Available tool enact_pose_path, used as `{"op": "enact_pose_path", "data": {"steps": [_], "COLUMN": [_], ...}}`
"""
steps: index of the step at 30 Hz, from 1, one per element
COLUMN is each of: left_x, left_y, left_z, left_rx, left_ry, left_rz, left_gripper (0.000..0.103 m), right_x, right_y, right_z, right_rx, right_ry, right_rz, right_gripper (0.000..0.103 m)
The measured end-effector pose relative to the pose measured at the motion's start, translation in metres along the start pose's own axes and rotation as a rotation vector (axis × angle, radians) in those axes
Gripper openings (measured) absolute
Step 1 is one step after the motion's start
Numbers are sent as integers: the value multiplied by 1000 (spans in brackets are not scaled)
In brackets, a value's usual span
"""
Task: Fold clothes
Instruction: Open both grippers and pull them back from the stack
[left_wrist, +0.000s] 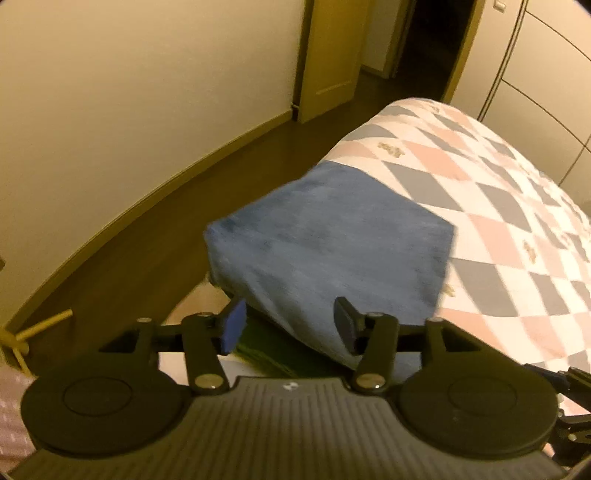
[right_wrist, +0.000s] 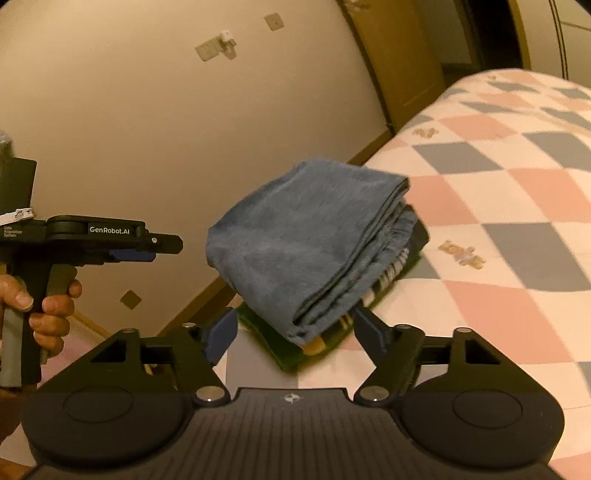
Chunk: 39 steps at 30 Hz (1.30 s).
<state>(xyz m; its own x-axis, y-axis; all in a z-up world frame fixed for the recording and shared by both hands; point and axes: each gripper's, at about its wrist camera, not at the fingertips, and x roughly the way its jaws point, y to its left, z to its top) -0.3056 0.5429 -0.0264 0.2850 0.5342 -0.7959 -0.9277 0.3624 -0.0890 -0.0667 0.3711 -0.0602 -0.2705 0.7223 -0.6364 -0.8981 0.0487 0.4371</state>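
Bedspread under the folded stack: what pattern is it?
Pink, grey-blue and white diamond checks on the bedspread, clearest in the right wrist view.

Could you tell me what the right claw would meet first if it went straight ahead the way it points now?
Most likely the folded blue garment atop the stack at the bed's edge, straight ahead of the open right claw; depth is uncertain.

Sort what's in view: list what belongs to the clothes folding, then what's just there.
Job:
folded blue garment
green striped garment beneath it
left gripper, open
right gripper, open

Just there:
checkered bedspread
wooden door
wall plates
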Motion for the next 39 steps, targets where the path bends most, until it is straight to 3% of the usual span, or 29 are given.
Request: {"op": "enact_pose_path", "data": {"steps": [9,13,17,24,30,34,39], "left_x": [-82,-116,-142,-173,-187,-197,-205], "left_y": [-81,-112,-129,-141,-136,-126,-113], "left_z": [-53,-77,-91,-93,-90,-90,-98], "left_rx": [-88,-133,-145,-99,-33,17,43], "left_ry": [-20,-33,-62,-148,-158,-177,-193], "left_rz": [83,113,140,184,205,234,276], "left_gripper": [65,66,73,88,101,102,102], "right_x": [-78,-95,-109,-137,-142,-142,-148], "right_y": [-29,-33,-30,-19,-2,20,41], "right_z": [0,-7,-12,-12,-13,-18,-26], "right_rx": [-106,-138,-170,-193,-159,-167,-181], "right_ry": [5,15,-2,-86,-77,-94,-174], "right_rz": [35,49,48,-3,-90,-168,-222], "right_gripper": [91,94,98,101,103,103,103]}}
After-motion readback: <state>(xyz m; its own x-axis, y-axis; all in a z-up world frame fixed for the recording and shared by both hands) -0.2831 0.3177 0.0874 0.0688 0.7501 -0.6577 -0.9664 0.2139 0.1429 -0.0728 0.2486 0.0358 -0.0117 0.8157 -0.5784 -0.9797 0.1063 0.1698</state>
